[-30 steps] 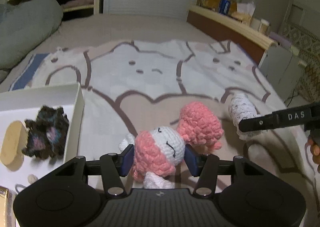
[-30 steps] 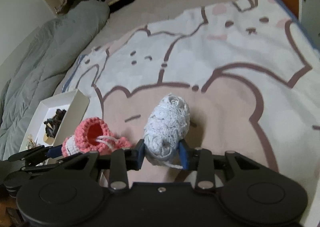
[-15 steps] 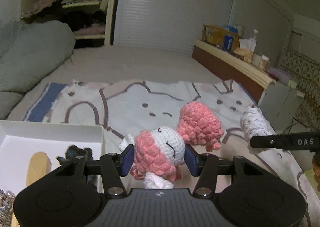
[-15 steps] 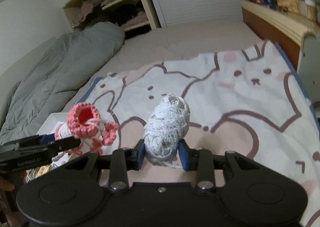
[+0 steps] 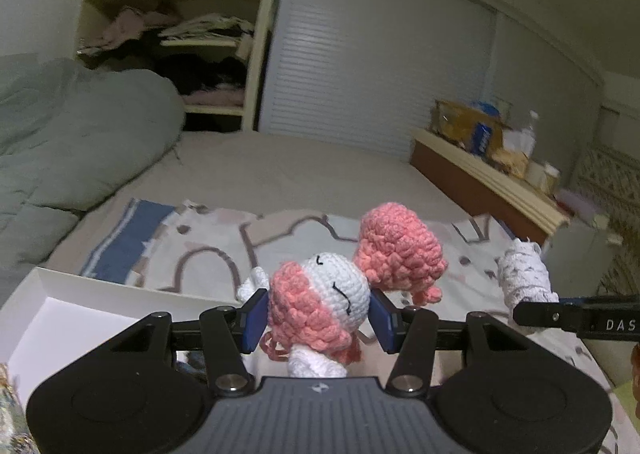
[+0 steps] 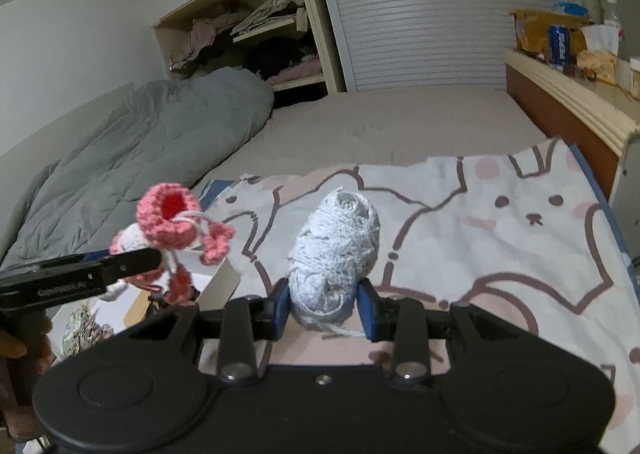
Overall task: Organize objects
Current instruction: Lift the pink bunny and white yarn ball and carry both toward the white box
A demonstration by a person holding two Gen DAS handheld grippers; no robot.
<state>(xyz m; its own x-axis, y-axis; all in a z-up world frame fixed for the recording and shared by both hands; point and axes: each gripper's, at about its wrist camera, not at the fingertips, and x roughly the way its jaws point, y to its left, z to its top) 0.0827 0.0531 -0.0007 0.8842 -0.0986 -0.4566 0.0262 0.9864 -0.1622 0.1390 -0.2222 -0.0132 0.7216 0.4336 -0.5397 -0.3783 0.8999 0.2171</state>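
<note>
My left gripper (image 5: 318,314) is shut on a pink and white crochet doll (image 5: 328,302), held in the air above the bed. The doll also shows in the right wrist view (image 6: 172,230), over the white box (image 6: 224,278). My right gripper (image 6: 323,308) is shut on a pale grey ball of yarn (image 6: 336,250), also lifted. The yarn ball shows at the right of the left wrist view (image 5: 524,274). The white open box (image 5: 80,302) lies low at the left, its contents mostly hidden behind the left gripper.
A bear-print blanket (image 6: 500,238) covers the bed. A grey duvet (image 6: 140,157) is piled at the left. A wooden headboard shelf (image 6: 568,93) with cans and packets runs along the right. An open closet (image 5: 180,53) stands behind.
Both grippers have risen from the blanket with their loads and tilted up, so more of the room shows. The doll has moved over toward the white box.
</note>
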